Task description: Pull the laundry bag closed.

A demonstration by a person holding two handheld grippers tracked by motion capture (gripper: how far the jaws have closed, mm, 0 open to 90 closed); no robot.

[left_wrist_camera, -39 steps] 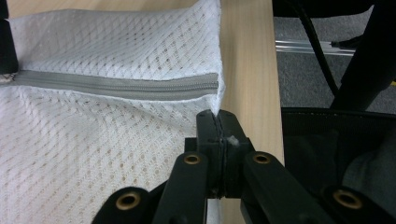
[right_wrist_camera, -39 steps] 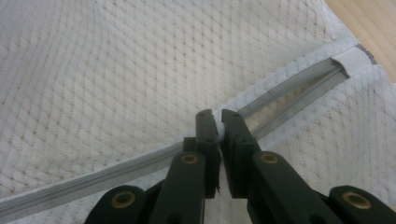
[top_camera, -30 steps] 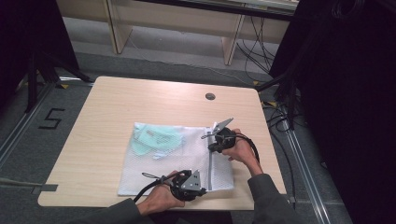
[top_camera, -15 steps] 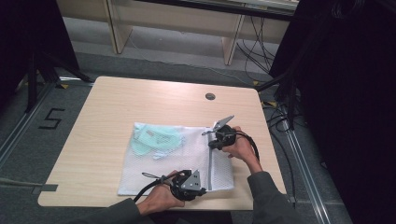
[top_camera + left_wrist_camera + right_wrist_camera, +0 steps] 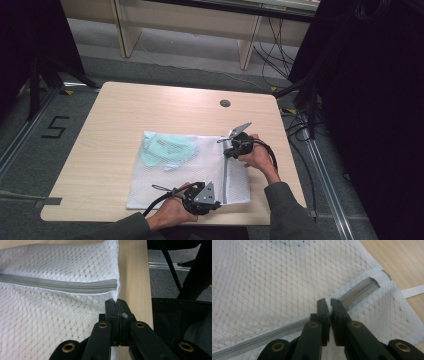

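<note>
A white mesh bag (image 5: pixel 200 170) lies flat on the table (image 5: pixel 150 110), with a teal garment (image 5: pixel 165 150) inside at its left end. A grey zipper (image 5: pixel 224 175) runs across the bag's right end. My left gripper (image 5: pixel 220 204) is at the near right corner. In the left gripper view, that gripper (image 5: pixel 116 302) is shut on the bag's edge just below the zipper's end (image 5: pixel 110 286). My right gripper (image 5: pixel 229 150) is at the far end of the zipper. In the right gripper view, that gripper (image 5: pixel 329 303) is shut on a small white zipper pull (image 5: pixel 329 308).
A round cable hole (image 5: pixel 225 103) sits in the tabletop behind the bag. A white strap loop (image 5: pixel 412 291) sticks out from the bag's corner onto the wood. The table's right edge (image 5: pixel 147 290) is close to the left gripper, and cables lie on the floor beyond it.
My right gripper has edged slightly toward the far end of the zipper. The left gripper and the bag have stayed put.
</note>
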